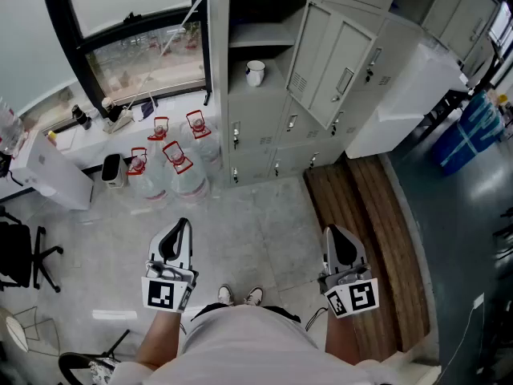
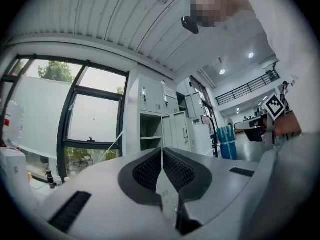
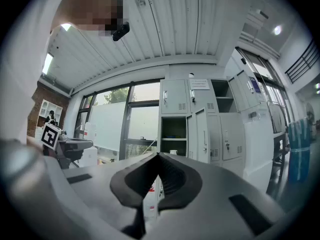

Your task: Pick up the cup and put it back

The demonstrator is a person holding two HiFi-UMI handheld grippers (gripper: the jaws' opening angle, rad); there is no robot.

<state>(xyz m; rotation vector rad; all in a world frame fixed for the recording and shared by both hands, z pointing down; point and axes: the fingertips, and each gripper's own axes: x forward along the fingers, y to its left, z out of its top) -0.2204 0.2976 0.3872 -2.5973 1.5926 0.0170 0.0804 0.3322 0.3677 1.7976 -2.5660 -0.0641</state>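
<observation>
Right now: both tools clenched on nothing, cup (image 1: 255,72) on the locker shelf.

From the left, clear plastic water jugs (image 1: 172,165) with red handles stand on the mottled grey floor (image 1: 256,223). My left tool (image 1: 180,226) (image 2: 162,152) has its ribbed black pads pressed together. The small white cylindrical cup sits in an open compartment of the grey metal lockers (image 1: 321,79), well apart from both tools. My right tool (image 1: 332,233) (image 3: 158,157) is likewise closed and empty. Only the head view shows the jugs and the brown wooden boards (image 1: 365,223) at right. The right gripper view catches the cup as a tiny white shape just above its pad tips. In the left gripper view I cannot make it out.
</observation>
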